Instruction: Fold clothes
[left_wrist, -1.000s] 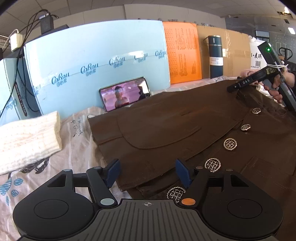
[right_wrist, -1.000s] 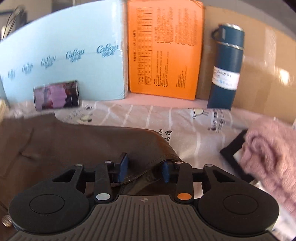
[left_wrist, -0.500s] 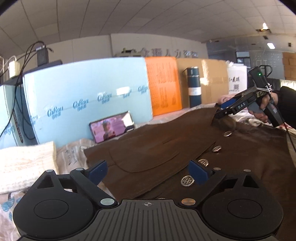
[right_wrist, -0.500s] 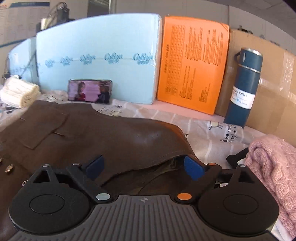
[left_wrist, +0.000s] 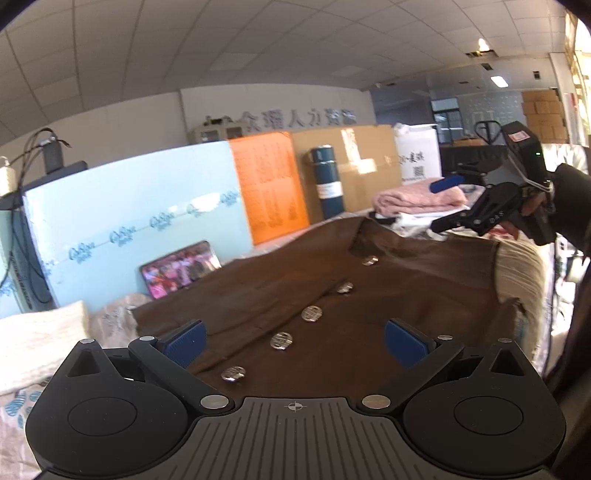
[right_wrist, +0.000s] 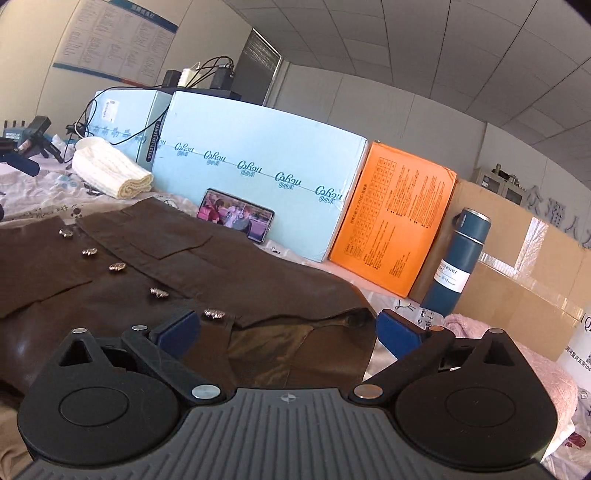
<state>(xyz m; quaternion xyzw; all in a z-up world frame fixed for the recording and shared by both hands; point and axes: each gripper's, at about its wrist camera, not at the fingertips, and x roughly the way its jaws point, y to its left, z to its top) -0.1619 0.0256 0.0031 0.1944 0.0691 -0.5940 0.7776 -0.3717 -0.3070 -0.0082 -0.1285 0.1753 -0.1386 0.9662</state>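
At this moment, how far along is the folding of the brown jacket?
Barely begun. Done: the jacket lies spread flat, buttoned front up. In hand: nothing; the left gripper and right gripper are opening above the cloth, nothing between their jaws. Left: every fold; no side or hem looks turned over. A folded cream knit and pink knit lie beside it.

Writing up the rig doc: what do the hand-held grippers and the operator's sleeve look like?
Both alike: the left hand-held gripper and right hand-held gripper have black ribbed bodies, round black side discs, silver rivets and ridged blue fingertip pads. The right one carries a green LED. The sleeve is dark.
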